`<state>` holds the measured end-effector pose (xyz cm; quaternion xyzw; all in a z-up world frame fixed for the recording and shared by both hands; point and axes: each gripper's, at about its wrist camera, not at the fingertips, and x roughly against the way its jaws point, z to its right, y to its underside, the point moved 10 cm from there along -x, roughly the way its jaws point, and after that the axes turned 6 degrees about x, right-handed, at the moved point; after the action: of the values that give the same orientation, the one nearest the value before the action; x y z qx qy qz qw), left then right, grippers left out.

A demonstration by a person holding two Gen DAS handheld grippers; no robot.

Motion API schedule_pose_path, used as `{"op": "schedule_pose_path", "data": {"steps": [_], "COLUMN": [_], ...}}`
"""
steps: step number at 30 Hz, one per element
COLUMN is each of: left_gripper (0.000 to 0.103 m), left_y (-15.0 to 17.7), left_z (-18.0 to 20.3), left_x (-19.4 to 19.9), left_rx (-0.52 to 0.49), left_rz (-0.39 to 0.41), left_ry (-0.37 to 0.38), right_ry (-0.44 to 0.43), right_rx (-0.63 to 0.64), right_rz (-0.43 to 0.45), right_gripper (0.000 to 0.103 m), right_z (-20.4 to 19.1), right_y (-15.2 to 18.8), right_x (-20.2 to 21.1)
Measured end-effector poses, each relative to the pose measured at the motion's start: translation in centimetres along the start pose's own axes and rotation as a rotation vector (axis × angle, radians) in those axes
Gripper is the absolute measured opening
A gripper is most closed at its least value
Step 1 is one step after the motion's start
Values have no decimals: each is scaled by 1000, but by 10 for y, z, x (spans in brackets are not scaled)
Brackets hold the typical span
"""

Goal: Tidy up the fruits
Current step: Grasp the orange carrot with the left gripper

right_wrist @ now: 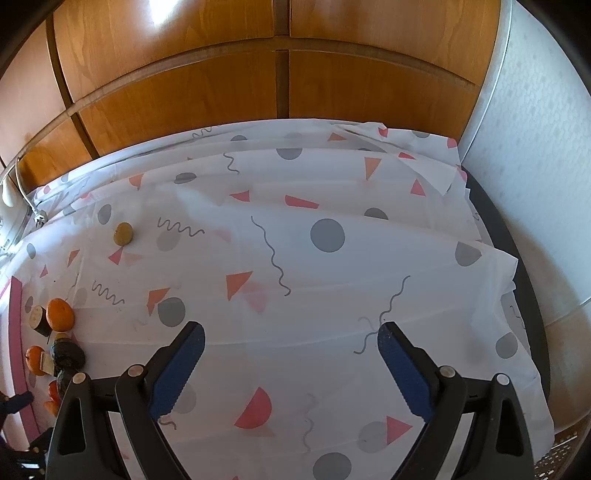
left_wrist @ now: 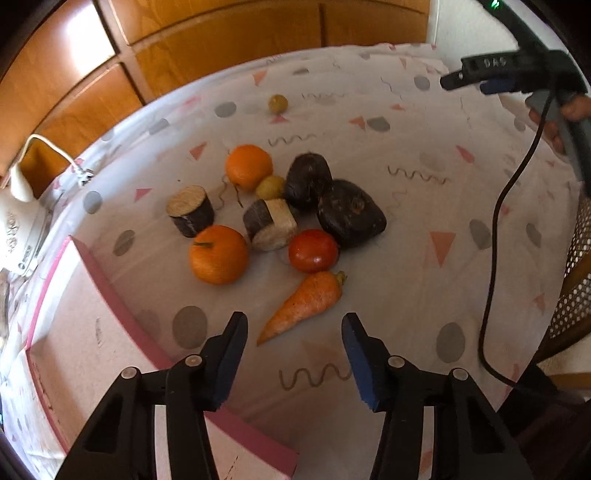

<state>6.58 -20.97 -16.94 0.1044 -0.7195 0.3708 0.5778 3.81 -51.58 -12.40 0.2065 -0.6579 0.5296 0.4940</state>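
While the left gripper (left_wrist: 294, 326) hangs over the tabletop (left_wrist: 406, 236) with its blue-padded fingers (left_wrist: 232, 354) partly apart and nothing between them, the tip of a tapering orange carrot (left_wrist: 303, 305) lies on the cloth just ahead of the gap, untouched.

In the left wrist view, going left to right: a white appliance with a cord (left_wrist: 22, 221) sits at the far left edge; beside it lies a flat pale box with a pink rim (left_wrist: 92, 332), reaching under the left finger. Then comes the cluster on the white cloth patterned with grey dots, pink triangles and squiggles: a short dark-barked log slice (left_wrist: 190, 211), a round orange (left_wrist: 218, 254) in front of it, a second orange (left_wrist: 248, 167) further back, a small yellow-green round fruit (left_wrist: 270, 187) touching that orange, a second cut log piece with pale faces (left_wrist: 270, 224), a red tomato (left_wrist: 313, 250) just above the carrot's stem end, and two dark, nearly black rough-skinned lumps (left_wrist: 334, 201) touching each other. A lone yellow-green fruit (left_wrist: 277, 103) sits well apart, toward the wooden cabinet (left_wrist: 221, 33).

At the upper right, the right gripper (left_wrist: 476, 77) is held by a hand (left_wrist: 554, 122), a black cable (left_wrist: 498, 258) trailing down.

In the right wrist view, the right gripper (right_wrist: 291, 332) hovers with fingers (right_wrist: 177, 369) wide apart over bare cloth, holding nothing; the cluster lies at the far left edge.
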Motion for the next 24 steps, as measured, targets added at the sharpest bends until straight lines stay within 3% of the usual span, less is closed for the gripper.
{"op": "schedule_pose_path", "data": {"steps": [11, 13, 17, 20, 24], "left_gripper": [48, 39, 24, 19, 18], "left_y": [-6, -6, -5, -4, 0], "left_z": [-4, -1, 6, 7, 5], "left_x": [-12, -11, -8, -6, -2], "left_rx": [22, 33, 31, 60, 112], "left_rz": [-2, 3, 25, 41, 52], "left_ry": [46, 75, 81, 93, 114], "right_ry": [22, 30, 98, 116, 141], "right_rx": [-41, -58, -142, -313, -486], "right_rz": [-11, -24, 3, 10, 25], "right_gripper": [93, 92, 72, 42, 37], "right_z": [11, 14, 39, 73, 109], "right_y": [-1, 1, -3, 1, 9], "right_x": [-3, -4, 1, 5, 11]}}
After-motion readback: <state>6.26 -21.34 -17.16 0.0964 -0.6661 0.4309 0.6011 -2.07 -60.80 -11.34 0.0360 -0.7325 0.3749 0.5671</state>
